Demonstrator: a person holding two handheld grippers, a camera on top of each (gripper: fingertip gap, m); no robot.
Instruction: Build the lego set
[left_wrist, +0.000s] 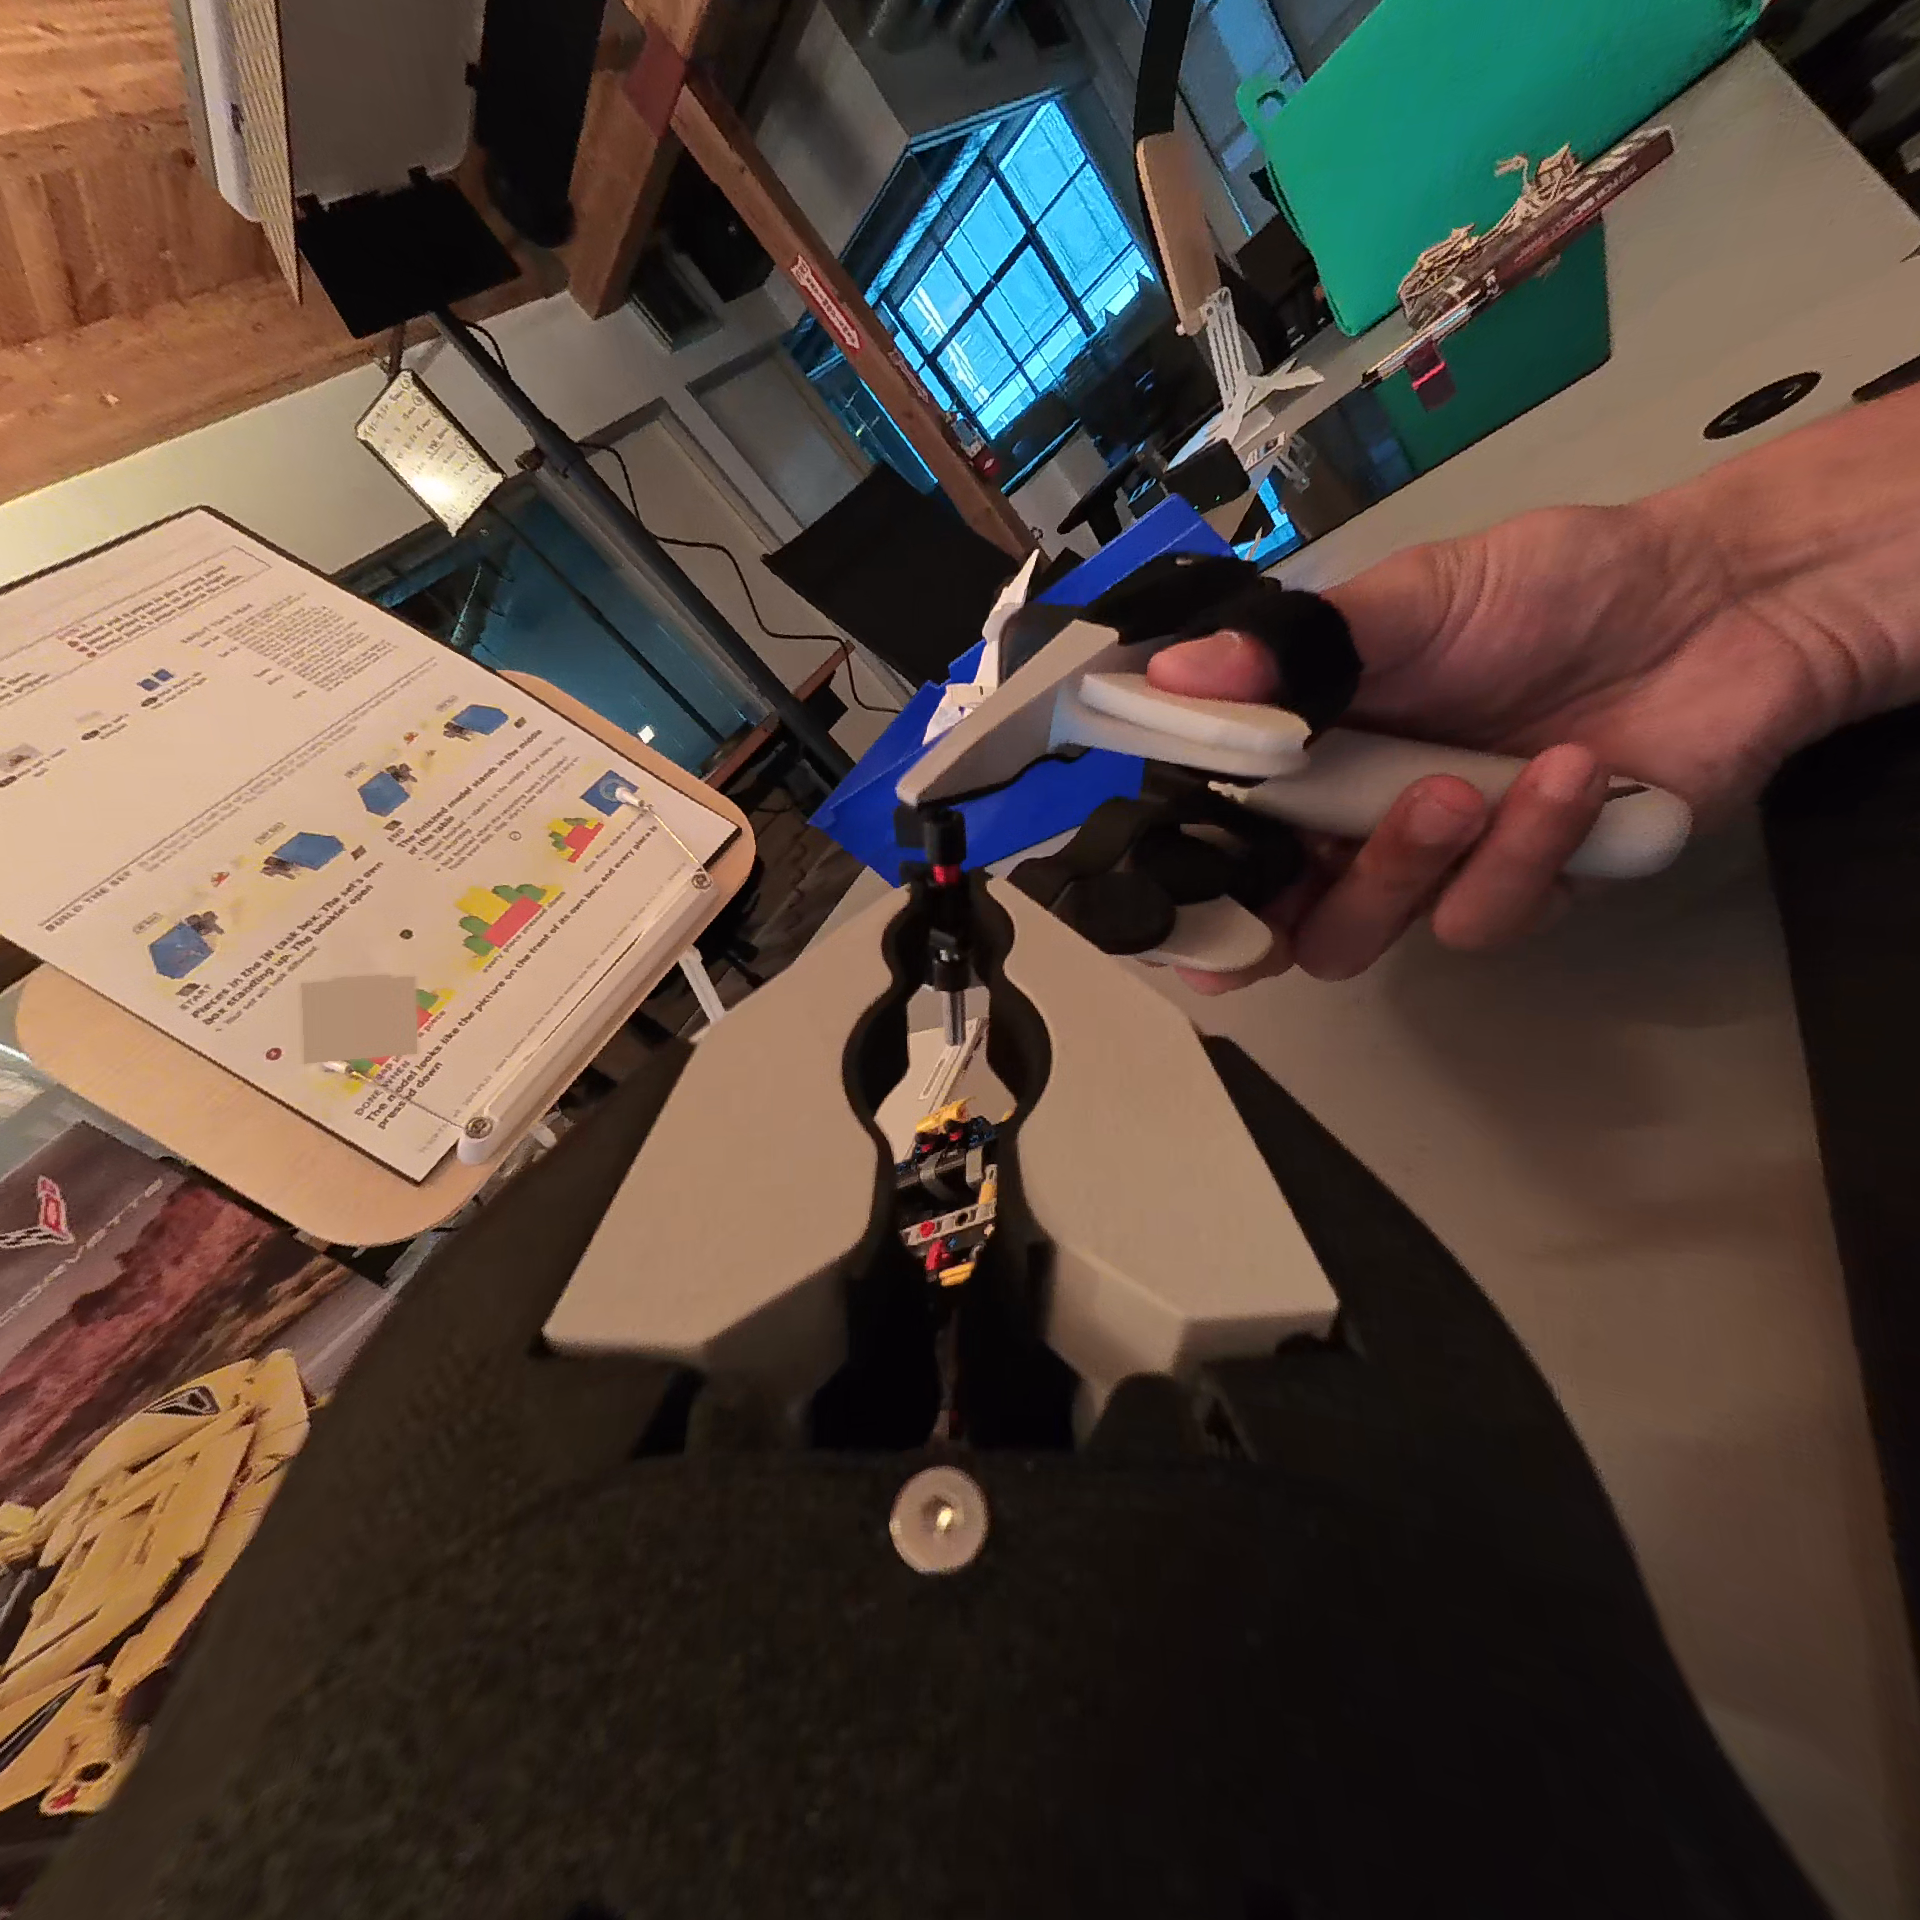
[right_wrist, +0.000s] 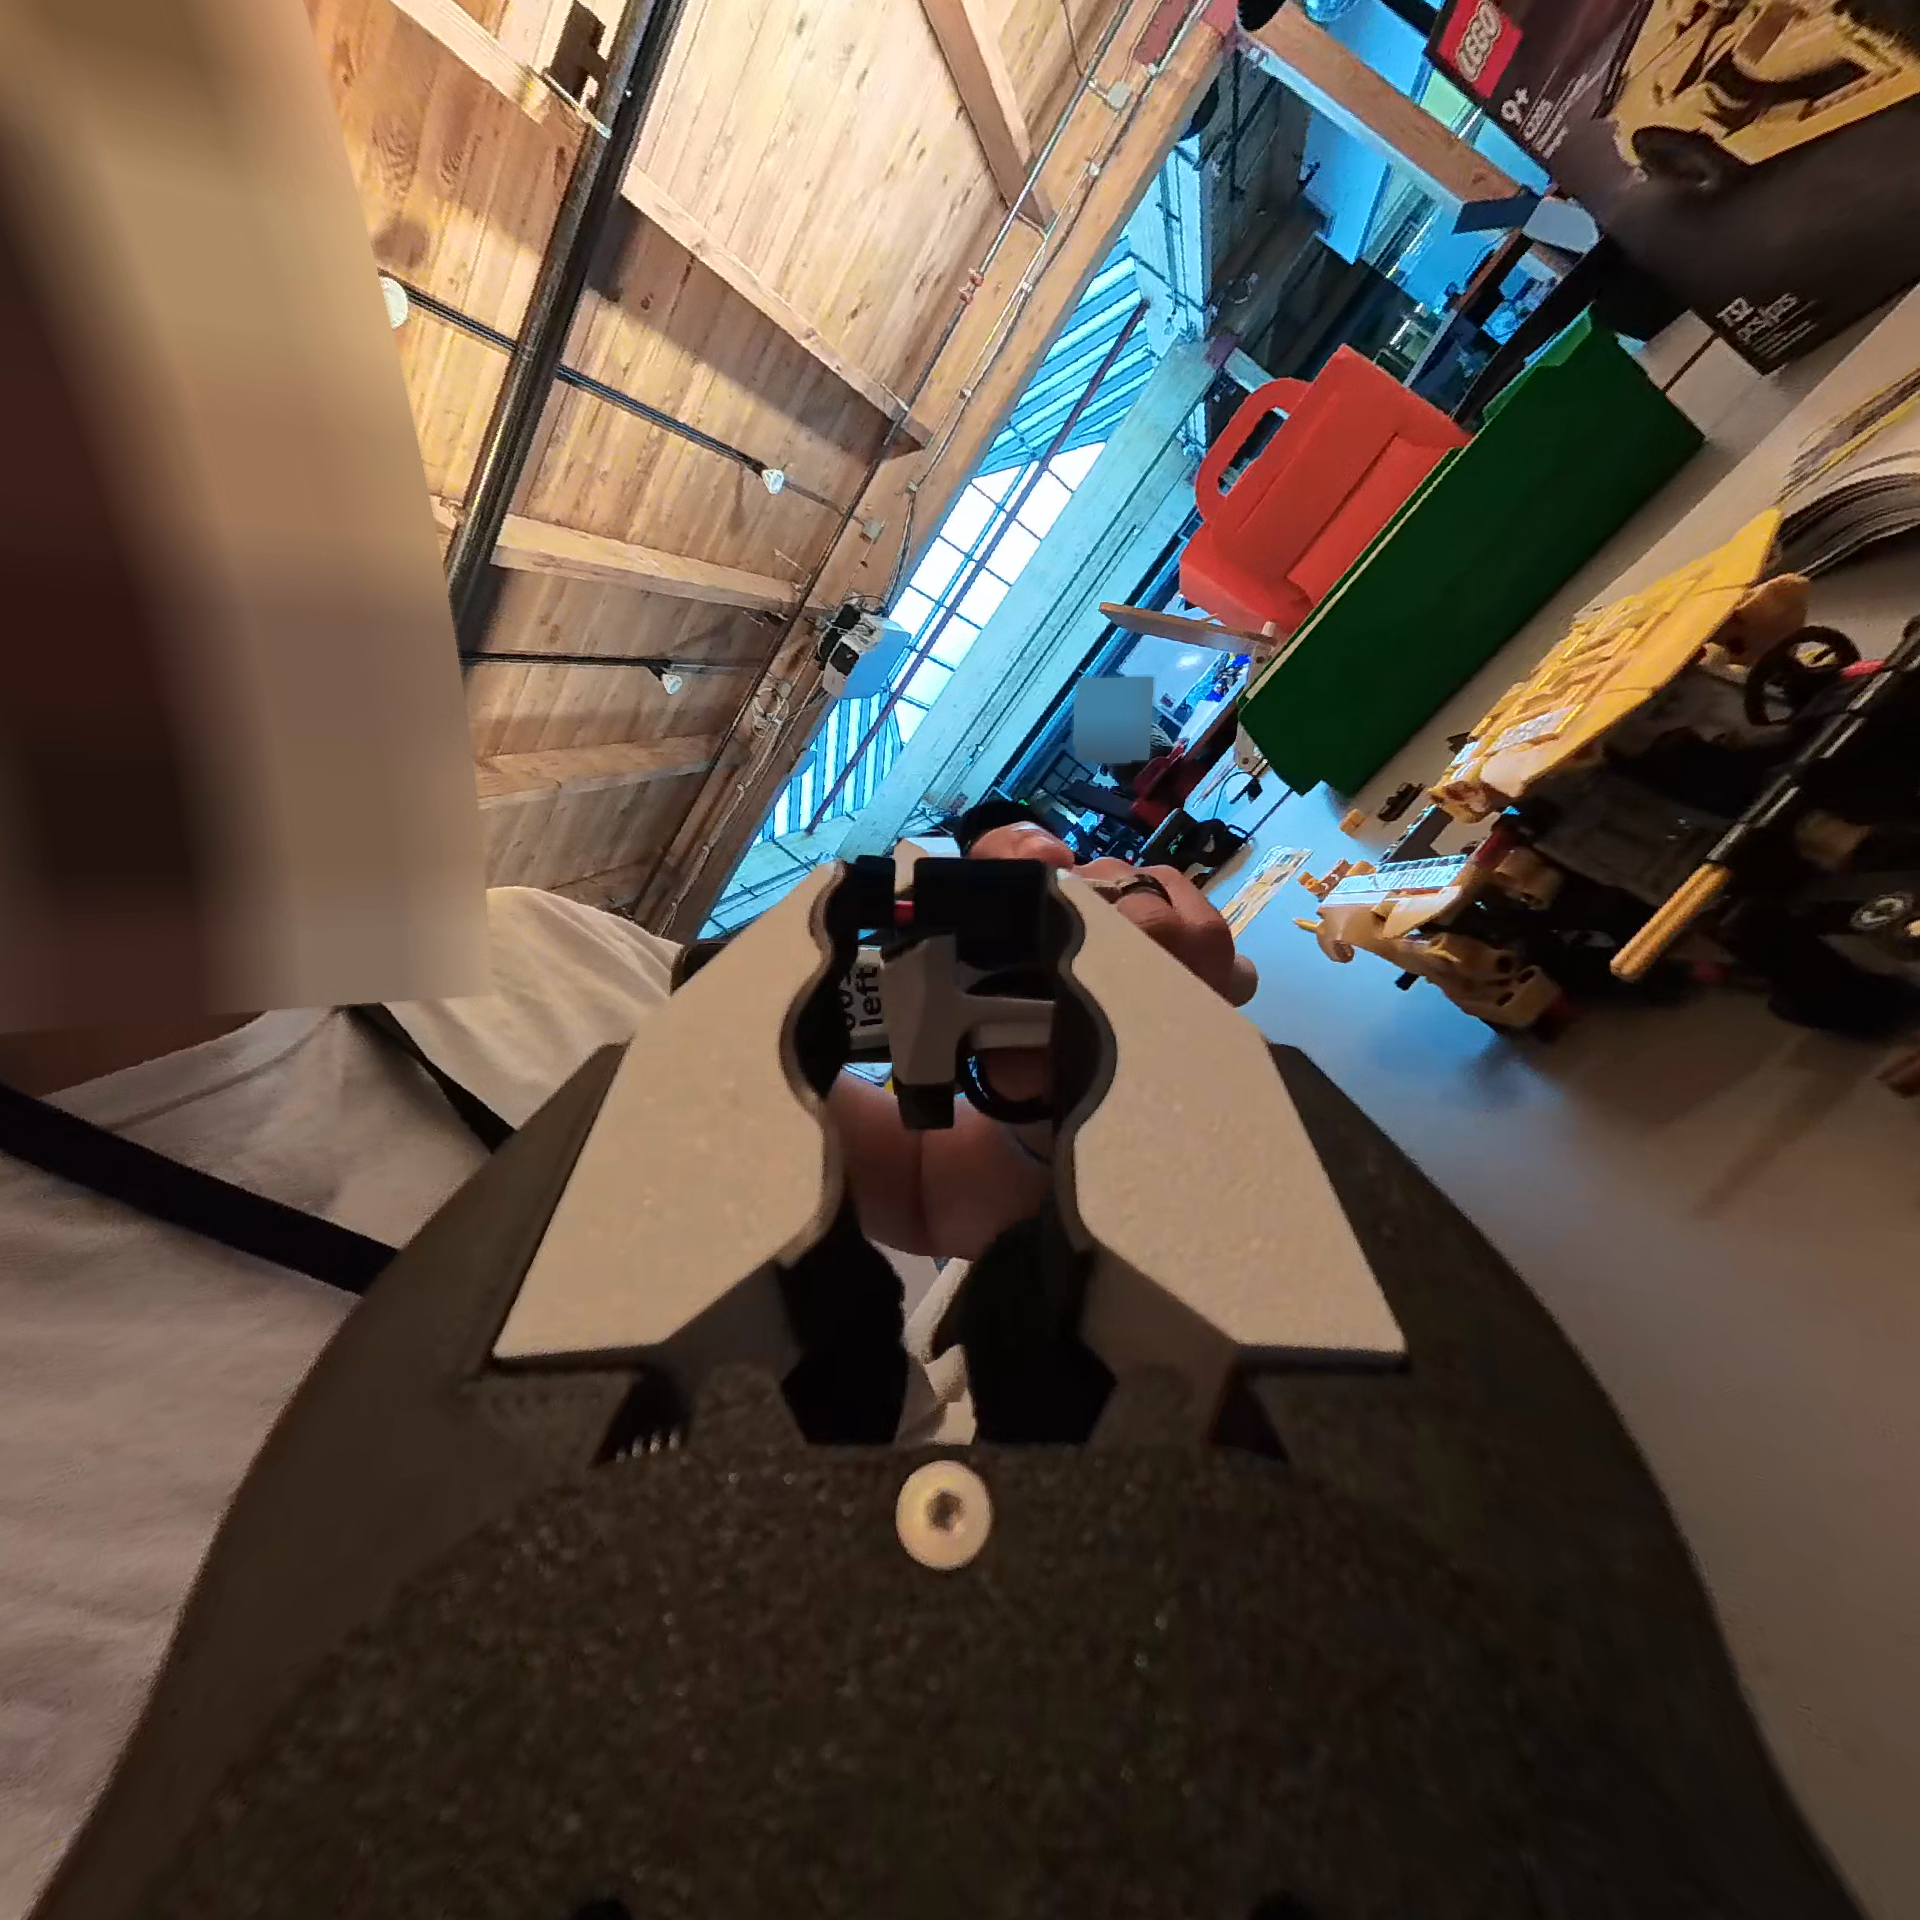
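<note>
Small lego sub-assembly (left_wrist: 943, 914): black pin-and-connector stack with a thin red band and a grey axle stub at the near end, slim and dark. Held up in the air between both tools, over the tabletop (left_wrist: 1558, 1143). Left claw (left_wrist: 943, 904) nearly closed, fingertips pinching the black stack from both sides. Right claw (left_wrist: 925, 805) seen far in left wrist view, grey fingers closed down on the far end of the same stack; hand (left_wrist: 1538, 727) wrapped around its white handle. In right wrist view, right claw (right_wrist: 951, 894) narrowed onto a black block with red line at the tips; left tool's grey fingers and another hand (right_wrist: 1122, 925) behind it.

Further down between left fingers: second lego cluster (left_wrist: 945, 1184), yellow, black, grey beam with holes, red pins; whether held or resting on the surface cannot be told.

Blue bin (left_wrist: 1039, 748) behind right tool. Instruction sheet on wooden stand (left_wrist: 312, 831) at left. Set box with yellow car art (left_wrist: 125, 1507) near left. Green bin (left_wrist: 1455, 187) far right.

Right wrist view: partly built yellow and black car model (right_wrist: 1621, 790) on tabletop at right, green bin (right_wrist: 1475, 561) and red bin (right_wrist: 1320, 488) beyond, open booklet (right_wrist: 1860, 488) far right.
</note>
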